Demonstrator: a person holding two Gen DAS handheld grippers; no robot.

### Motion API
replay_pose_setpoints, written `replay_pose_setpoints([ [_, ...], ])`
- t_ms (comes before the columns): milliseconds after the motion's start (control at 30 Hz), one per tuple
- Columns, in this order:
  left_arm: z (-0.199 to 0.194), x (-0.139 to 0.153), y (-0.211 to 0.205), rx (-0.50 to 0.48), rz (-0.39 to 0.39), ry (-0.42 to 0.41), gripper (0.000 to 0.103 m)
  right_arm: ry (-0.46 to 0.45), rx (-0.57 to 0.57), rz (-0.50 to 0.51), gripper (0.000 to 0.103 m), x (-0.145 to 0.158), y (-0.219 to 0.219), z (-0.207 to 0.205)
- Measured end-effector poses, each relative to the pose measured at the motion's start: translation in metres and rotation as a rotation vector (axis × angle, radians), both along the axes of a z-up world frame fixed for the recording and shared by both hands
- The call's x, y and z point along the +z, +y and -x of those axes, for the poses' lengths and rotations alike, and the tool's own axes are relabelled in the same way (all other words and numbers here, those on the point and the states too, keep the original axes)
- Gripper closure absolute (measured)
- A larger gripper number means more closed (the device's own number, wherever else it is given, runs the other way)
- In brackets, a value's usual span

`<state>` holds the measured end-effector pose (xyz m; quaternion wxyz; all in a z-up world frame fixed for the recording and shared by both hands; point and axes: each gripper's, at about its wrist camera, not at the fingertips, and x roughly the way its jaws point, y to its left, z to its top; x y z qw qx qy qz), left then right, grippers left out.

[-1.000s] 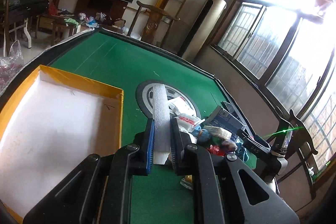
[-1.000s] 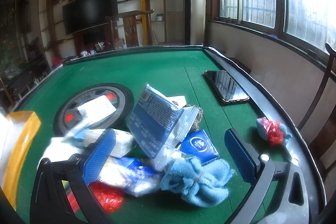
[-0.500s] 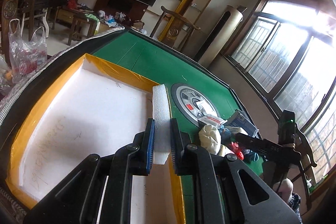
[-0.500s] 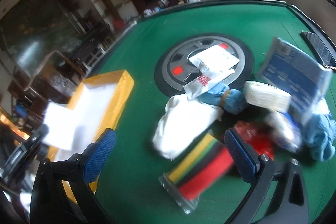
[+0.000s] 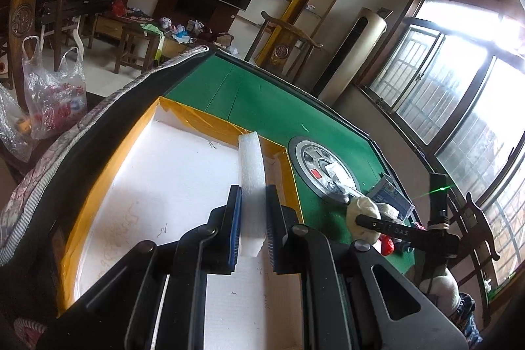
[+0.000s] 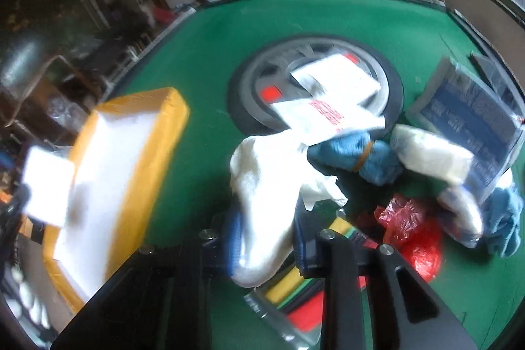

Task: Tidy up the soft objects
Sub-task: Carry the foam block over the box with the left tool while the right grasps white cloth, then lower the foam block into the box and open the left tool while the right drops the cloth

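Over the shallow yellow-edged white tray (image 5: 154, 186), the left gripper (image 5: 252, 212) clamps a white foam strip (image 5: 251, 173), ready to be lowered and released. Beside that tray, the right gripper (image 6: 267, 238) is closing around a soft white cloth (image 6: 262, 186), which next needs lifting.

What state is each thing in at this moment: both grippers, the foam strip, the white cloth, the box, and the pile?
Left gripper: shut on foam strip, held over the box.
Right gripper: jaws closing, white cloth between them.
Box: open-topped, nothing lying in the part that shows.
Pile: heaped loose on the green table.
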<state>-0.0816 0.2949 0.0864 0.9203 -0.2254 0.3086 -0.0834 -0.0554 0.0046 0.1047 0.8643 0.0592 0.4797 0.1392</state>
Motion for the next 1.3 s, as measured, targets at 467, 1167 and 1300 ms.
replay_pose_setpoints([
  [467, -0.098, -0.026, -0.008, -0.037, 0.011, 0.143, 0.092, -0.014, 0.235, -0.083, 0.079, 0.015, 0.131, -0.051],
  [1167, -0.041, -0.011, -0.026, 0.051, 0.086, -0.014, 0.032, -0.123, 0.163, -0.059, 0.04, 0.029, 0.112, -0.033],
  [1300, -0.057, -0.014, -0.056, 0.001, -0.019, -0.019, 0.032, -0.183, 0.112, -0.018, 0.04, 0.037, 0.074, -0.01],
])
